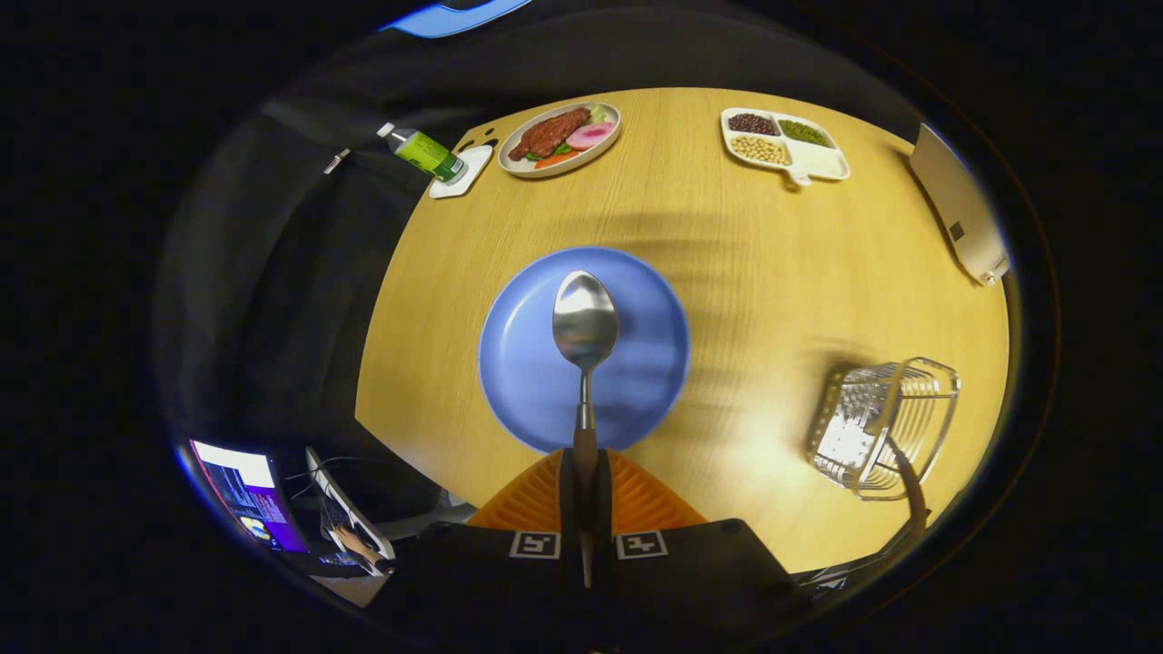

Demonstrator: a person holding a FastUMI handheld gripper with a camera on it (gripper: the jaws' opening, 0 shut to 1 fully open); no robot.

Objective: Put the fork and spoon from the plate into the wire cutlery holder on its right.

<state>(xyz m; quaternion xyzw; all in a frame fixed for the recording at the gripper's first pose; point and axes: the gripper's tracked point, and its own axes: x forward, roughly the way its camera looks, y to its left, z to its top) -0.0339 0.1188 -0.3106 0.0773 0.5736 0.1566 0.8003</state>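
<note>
My gripper is shut on the dark handle of a steel spoon. The spoon points straight ahead from between the fingers, and its bowl hangs over the middle of the blue plate. The plate lies on the round wooden table just ahead of the fingers, with nothing else on it that I can see. To the plate's right stands the wire cutlery holder. A dark utensil handle sticks out of the holder; its head is hidden among the wires.
At the table's far side lie a plate of food, a divided white tray of beans and a green bottle on a white coaster. A white box sits far right. A monitor glows beside the table.
</note>
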